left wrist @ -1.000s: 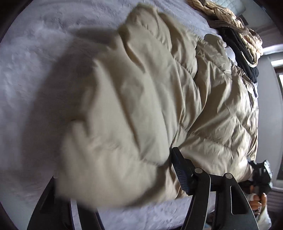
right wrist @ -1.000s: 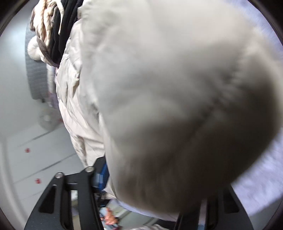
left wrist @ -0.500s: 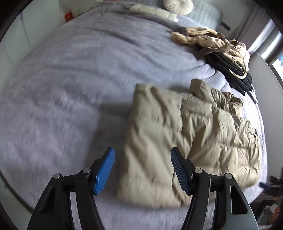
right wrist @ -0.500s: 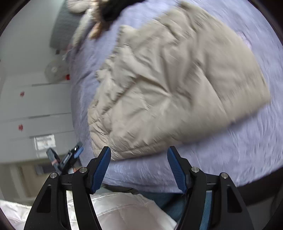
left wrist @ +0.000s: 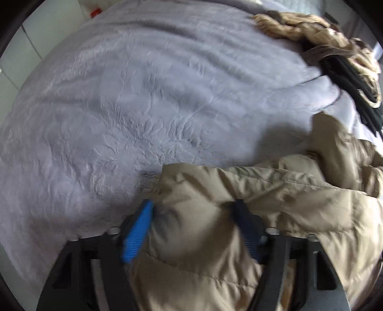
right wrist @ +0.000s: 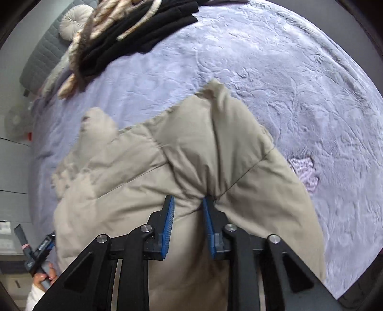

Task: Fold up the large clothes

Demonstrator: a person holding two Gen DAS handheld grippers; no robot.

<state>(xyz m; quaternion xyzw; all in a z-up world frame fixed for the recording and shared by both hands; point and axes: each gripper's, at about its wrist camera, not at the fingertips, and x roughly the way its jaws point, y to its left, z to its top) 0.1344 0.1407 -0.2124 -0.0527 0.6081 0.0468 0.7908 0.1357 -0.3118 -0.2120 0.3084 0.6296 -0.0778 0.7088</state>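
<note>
Item: beige puffer jacket (right wrist: 191, 153), partly folded, lying on the lilac plush bedspread (left wrist: 143, 95).

Position relative to the right gripper (right wrist: 188, 205): the jacket lies directly under and ahead of the fingertips. Its long axis runs across the gripper's line, spreading mostly to its left toward the bed edge. A raised ridge of fabric runs straight away from the fingers.

Right gripper, state: jaws have just been closing and stand narrow, with a bunched fold of the jacket pinched between the blue pads (right wrist: 169, 215). Judged to have hold of it.

Position relative to the left gripper (left wrist: 194, 210): the jacket's end sits between and beneath the fingers, the rest of the garment trailing off to the gripper's right. Bare bedspread lies ahead and to its left.

Left gripper, state: jaws have just been opening and stand wide, straddling a puffed corner of the jacket. The picture is blurred here; whether the pads press on the fabric is uncertain, and it reads as not gripped.

Nearer hand: both are at the jacket; the right has the firmer purchase.

Also present: a heap of dark and tan clothes (right wrist: 134, 40) well beyond the jacket, and a round cushion (right wrist: 76, 20) by the grey headboard (right wrist: 39, 62).
</note>
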